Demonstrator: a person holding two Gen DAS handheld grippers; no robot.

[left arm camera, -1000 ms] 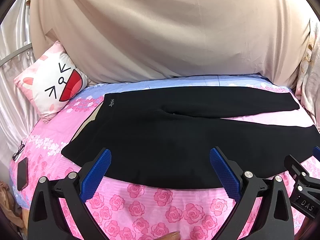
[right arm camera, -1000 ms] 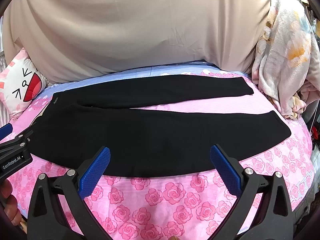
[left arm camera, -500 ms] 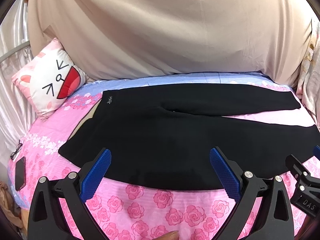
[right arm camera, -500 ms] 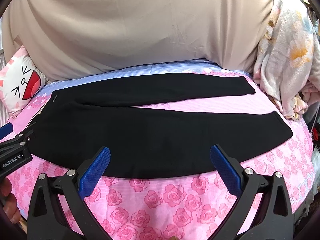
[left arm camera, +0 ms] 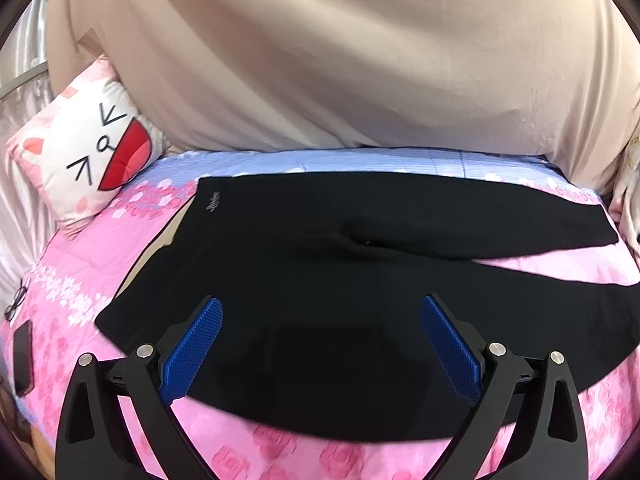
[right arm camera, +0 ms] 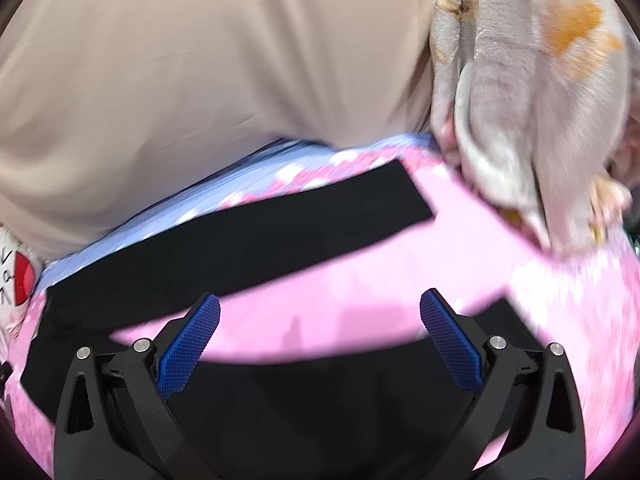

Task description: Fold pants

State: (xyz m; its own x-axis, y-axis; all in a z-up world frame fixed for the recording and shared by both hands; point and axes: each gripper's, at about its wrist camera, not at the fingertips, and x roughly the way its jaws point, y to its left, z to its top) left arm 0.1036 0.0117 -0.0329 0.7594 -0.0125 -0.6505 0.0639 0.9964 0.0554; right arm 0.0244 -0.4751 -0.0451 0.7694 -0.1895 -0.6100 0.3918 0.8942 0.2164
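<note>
Beige drapery (left arm camera: 320, 60) fills the upper frame above a pink rose-print bedsheet (left arm camera: 72, 264). Black pants (left arm camera: 320, 280) lie flat across mid-frame. Cat pillow (left arm camera: 84, 152) sits upper left. Left gripper (left arm camera: 320, 344) and right gripper (right arm camera: 320, 340) gape wide, empty, at bottom centre.

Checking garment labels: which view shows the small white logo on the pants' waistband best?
The left wrist view: the logo sits unobstructed near the waistband corner of the black pants. The right wrist view is motion-blurred and shows mainly the legs; no logo can be made out there.
</note>
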